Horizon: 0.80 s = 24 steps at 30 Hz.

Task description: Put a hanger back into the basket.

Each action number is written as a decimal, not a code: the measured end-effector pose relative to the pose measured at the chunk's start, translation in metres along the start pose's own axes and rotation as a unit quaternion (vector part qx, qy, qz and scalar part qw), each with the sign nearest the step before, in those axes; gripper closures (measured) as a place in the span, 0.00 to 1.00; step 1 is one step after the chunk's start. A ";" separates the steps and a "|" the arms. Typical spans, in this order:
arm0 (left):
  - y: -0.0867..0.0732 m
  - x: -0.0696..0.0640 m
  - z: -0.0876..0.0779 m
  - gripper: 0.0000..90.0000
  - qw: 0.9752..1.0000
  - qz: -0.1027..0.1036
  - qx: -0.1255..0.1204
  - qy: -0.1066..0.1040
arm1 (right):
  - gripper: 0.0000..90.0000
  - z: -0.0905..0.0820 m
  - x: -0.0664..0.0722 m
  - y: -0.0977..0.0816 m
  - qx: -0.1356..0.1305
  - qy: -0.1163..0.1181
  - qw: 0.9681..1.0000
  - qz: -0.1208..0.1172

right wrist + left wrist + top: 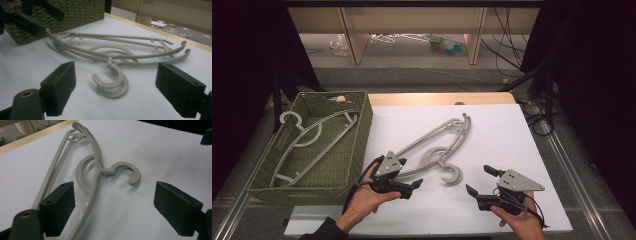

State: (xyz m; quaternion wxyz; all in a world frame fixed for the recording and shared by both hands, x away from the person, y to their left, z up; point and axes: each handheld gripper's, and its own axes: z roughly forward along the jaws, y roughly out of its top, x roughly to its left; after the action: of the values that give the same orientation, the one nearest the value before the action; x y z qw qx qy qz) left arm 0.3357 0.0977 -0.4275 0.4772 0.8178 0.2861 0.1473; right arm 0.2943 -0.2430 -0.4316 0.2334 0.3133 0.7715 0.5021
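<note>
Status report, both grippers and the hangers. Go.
Left gripper open, empty. Right gripper open, empty. Two hangers stacked on table, one hanger in basket. Nothing in the way.

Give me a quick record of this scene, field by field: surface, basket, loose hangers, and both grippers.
surface: white sheet on a table
basket: green woven basket at the table's left, one grey hanger lying inside
loose hangers: two stacked grey hangers on the sheet, hooks toward the person
left gripper: open, beside the stack's near end
right gripper: open, apart from the stack
</note>
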 end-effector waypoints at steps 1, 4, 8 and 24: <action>-0.002 -0.002 0.003 0.19 1.000 0.004 0.006 0.002 | 0.20 0.000 0.000 0.000 0.000 0.000 1.000 0.000; -0.002 -0.002 0.006 0.19 1.000 0.010 0.010 -0.005 | 0.20 0.000 0.000 0.000 -0.002 -0.001 1.000 -0.001; 0.000 -0.001 0.009 0.19 1.000 0.012 0.018 -0.003 | 0.20 -0.001 -0.001 0.000 0.004 -0.002 1.000 0.001; 0.006 0.013 0.043 0.29 0.990 0.069 0.119 0.030 | 0.20 0.001 0.001 0.000 -0.001 -0.002 1.000 -0.004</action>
State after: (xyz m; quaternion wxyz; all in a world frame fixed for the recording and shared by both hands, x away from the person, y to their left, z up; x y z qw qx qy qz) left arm 0.3703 0.0730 -0.4440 0.3560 0.8819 0.2586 0.1694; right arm 0.2946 -0.2418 -0.4320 0.2372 0.3112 0.7715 0.5017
